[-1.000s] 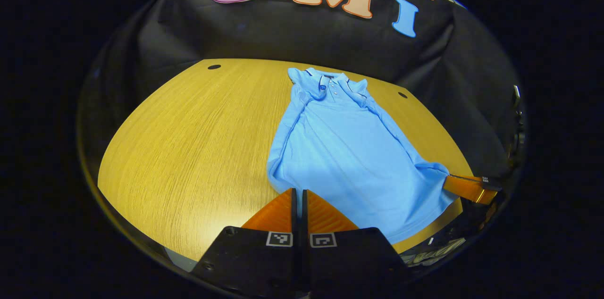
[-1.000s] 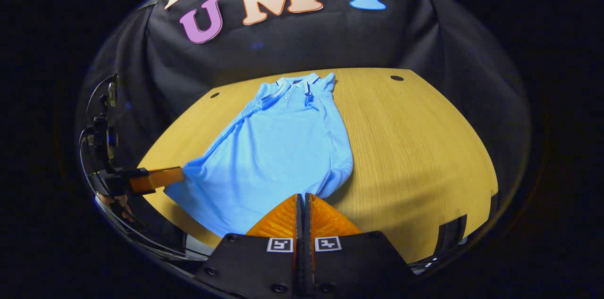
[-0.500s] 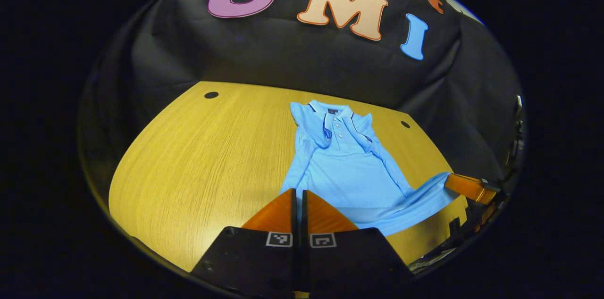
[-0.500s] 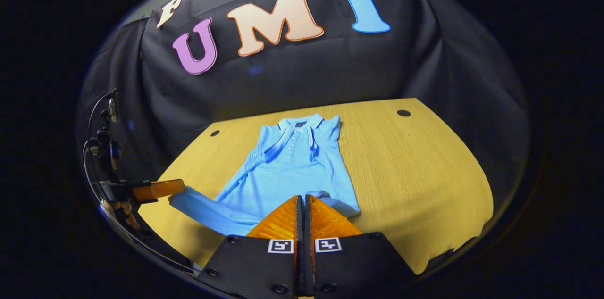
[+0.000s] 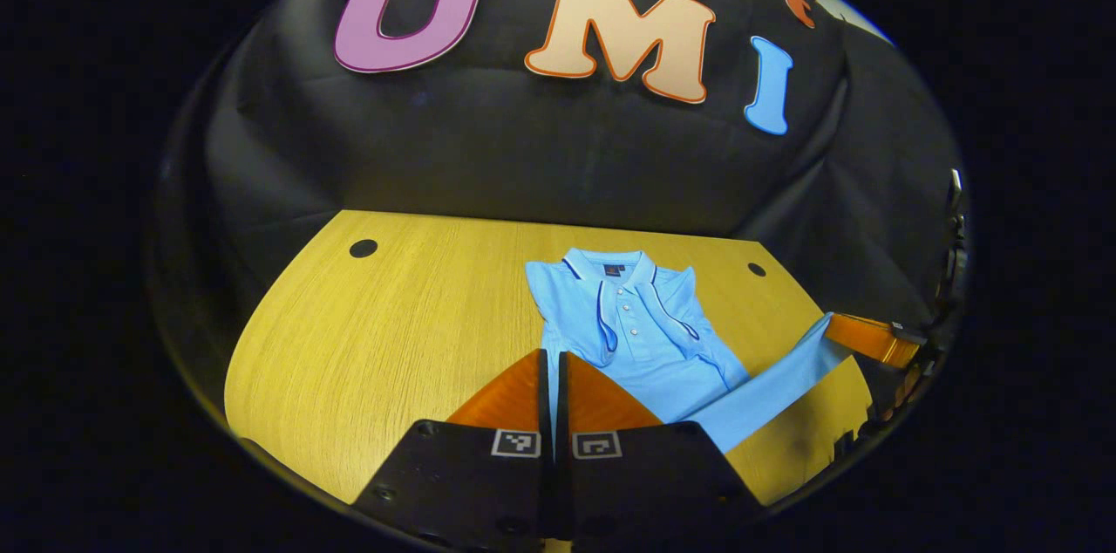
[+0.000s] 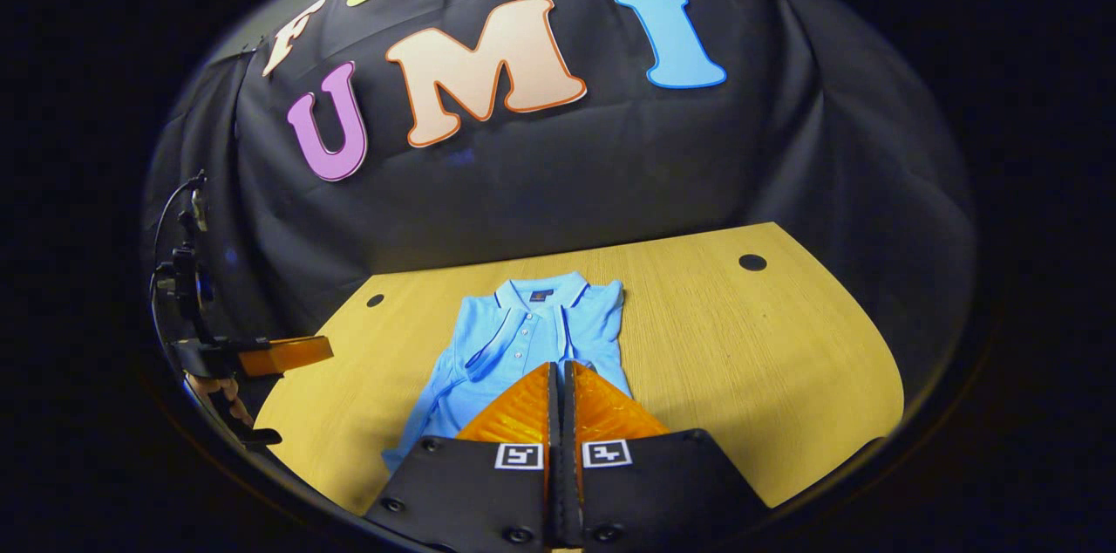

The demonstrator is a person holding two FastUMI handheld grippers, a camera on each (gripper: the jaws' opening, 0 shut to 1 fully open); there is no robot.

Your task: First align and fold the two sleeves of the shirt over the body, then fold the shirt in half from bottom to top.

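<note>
In the left gripper view the left gripper has its two fingers pressed together with only a thin slit between them, and the pale blue cloth of the polo shirt runs down into that slit, so the fingers are clamped on the shirt's hem. Just beyond the fingertips lie the collar and the button placket, with the folded-in sleeves to either side of it. Off to the right of the left gripper, a raised strip of the hem stretches across to the right gripper, whose fingers pinch its far corner above the table.

In the right gripper view the right gripper is likewise closed to a narrow slit; the shirt passes beneath and between its fingertips. Ahead of them is the collar, lying flat and facing the booth wall. Far to the left of this gripper, the left gripper shows with a hand under it.

The shirt rests on a wooden table, which has small dark round holes near its far edge.
</note>
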